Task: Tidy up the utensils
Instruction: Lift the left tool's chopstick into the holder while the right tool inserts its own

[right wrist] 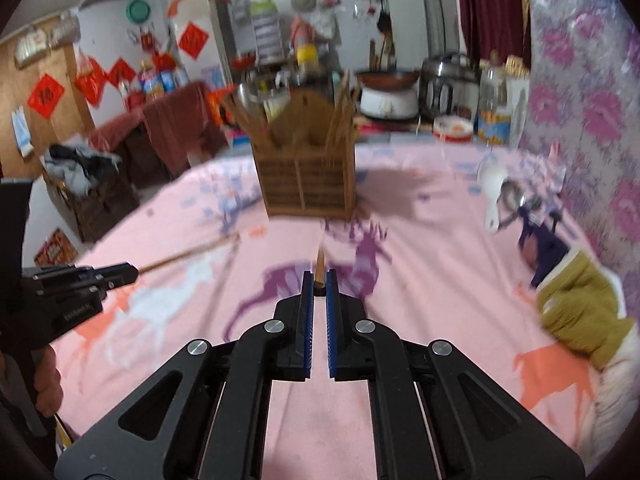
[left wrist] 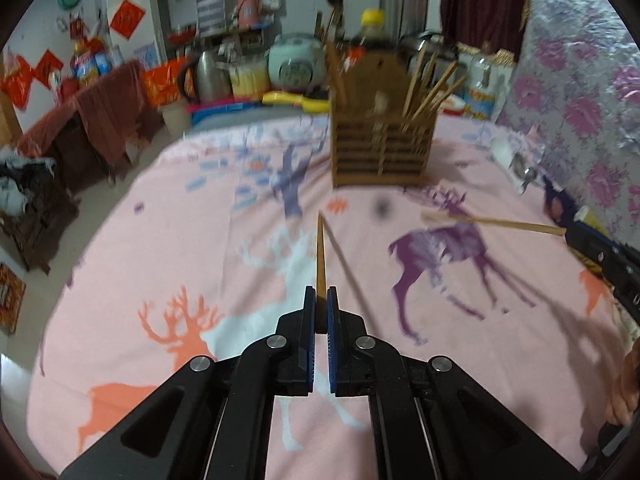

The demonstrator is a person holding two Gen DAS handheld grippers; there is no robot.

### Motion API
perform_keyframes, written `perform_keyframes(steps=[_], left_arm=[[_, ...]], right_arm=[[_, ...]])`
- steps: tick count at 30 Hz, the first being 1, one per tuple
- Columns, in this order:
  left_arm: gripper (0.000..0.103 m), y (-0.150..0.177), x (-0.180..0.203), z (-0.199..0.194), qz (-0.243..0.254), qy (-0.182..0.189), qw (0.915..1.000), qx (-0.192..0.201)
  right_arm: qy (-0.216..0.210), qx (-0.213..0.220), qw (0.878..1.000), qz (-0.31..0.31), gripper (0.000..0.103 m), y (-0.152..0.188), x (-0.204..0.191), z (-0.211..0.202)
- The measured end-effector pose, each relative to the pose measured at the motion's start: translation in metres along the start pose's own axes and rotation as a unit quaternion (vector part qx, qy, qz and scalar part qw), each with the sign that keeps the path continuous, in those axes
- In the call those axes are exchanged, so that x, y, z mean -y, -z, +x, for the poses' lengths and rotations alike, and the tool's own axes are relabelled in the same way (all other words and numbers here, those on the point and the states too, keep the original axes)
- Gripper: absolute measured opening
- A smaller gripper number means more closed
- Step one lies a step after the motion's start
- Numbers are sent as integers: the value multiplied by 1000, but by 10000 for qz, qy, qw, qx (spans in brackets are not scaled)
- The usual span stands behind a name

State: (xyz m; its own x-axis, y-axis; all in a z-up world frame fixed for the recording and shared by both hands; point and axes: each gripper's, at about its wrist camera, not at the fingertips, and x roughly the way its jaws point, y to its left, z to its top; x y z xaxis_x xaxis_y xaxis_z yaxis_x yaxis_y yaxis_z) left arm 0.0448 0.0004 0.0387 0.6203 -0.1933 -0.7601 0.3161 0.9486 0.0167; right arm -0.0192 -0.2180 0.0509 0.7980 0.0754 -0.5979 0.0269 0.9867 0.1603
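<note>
We see our left claw (left wrist: 320,300) clamped on a chopstick (left wrist: 320,256); right claw (right wrist: 319,282) clamped on another chopstick (right wrist: 319,266), wooden holder (right wrist: 306,176) beyond

- The left gripper (left wrist: 320,300) points forward and downward, its blue-padded fingers (left wrist: 308,320) pinched together on a thin stick.
- The right gripper (right wrist: 319,282) is tilted downward too, its fingers (right wrist: 307,312) clamped on another stick.
- In the right wrist view, a hand (right wrist: 47,384) at the left edge grips the left gripper's handle.
</note>
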Motion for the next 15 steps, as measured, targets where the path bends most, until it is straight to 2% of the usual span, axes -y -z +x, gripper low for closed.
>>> perform_keyframes(steps=[3,8,15], left_arm=[[5,-12,6,-18,28,112,9998,173],[5,-29,16,-31,53,293,9991,304],[5,-43,22,-10,78,318,9993,158]], right_arm=[[-47,308,9995,-70,7,-14,-6,-21],[-171,446,9988,-116,7,-26,-15,-28],[-225,391,9990,-44,7,-28,-16,-12]])
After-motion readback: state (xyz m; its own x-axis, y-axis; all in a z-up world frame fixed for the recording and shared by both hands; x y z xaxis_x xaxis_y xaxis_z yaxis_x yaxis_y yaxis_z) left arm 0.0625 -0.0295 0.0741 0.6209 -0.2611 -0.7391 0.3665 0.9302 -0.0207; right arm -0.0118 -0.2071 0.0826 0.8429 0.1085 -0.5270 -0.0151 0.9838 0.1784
